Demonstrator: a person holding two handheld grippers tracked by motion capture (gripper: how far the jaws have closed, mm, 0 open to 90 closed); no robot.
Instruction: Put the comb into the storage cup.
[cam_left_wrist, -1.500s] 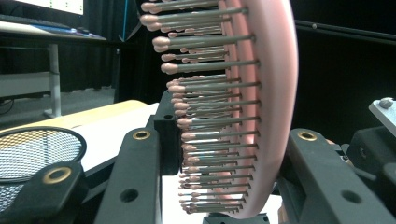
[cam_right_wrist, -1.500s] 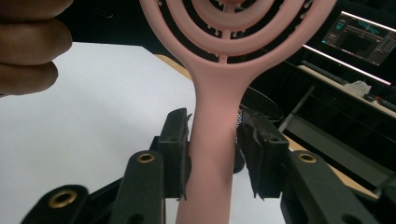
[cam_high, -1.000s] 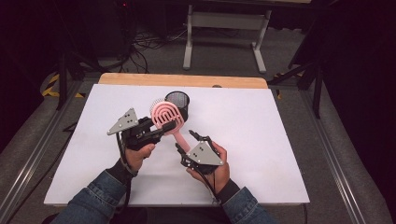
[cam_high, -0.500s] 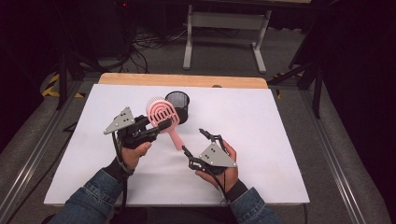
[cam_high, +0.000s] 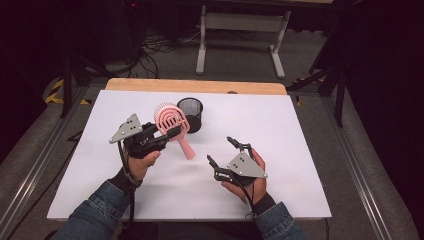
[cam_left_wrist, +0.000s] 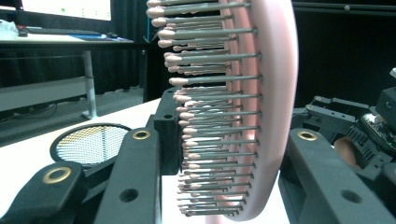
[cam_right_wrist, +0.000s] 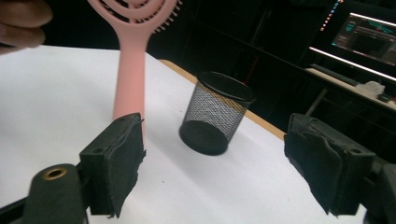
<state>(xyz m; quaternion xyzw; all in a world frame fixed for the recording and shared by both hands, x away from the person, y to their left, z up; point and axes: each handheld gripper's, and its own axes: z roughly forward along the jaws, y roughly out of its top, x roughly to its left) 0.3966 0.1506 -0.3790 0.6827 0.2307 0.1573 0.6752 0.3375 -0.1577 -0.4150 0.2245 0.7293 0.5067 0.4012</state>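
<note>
My left gripper (cam_high: 167, 132) is shut on the round head of a pink hairbrush (cam_high: 172, 122), held above the white table (cam_high: 300, 130). The brush handle slants down toward my right gripper. In the left gripper view the brush head (cam_left_wrist: 261, 93) stands on edge between the jaws of the left gripper (cam_left_wrist: 224, 149), bristles facing left. My right gripper (cam_high: 221, 150) sits lower right of the handle tip, apart from it. Its jaws have just been opening and stand open with nothing between them. In the right gripper view the right gripper (cam_right_wrist: 219, 172) faces the handle (cam_right_wrist: 130, 70), which hangs beyond the left pad.
A black mesh cup (cam_high: 190, 114) stands upright just behind the brush head; it shows as the cup (cam_right_wrist: 215, 112) ahead of the right jaws and its rim (cam_left_wrist: 88, 142) left of the left jaws. The table's wooden far edge (cam_high: 200, 86) lies beyond.
The right gripper has let go of the brush handle, opened its jaws and drawn back to the right. The left gripper still holds the brush head in about the same place.
</note>
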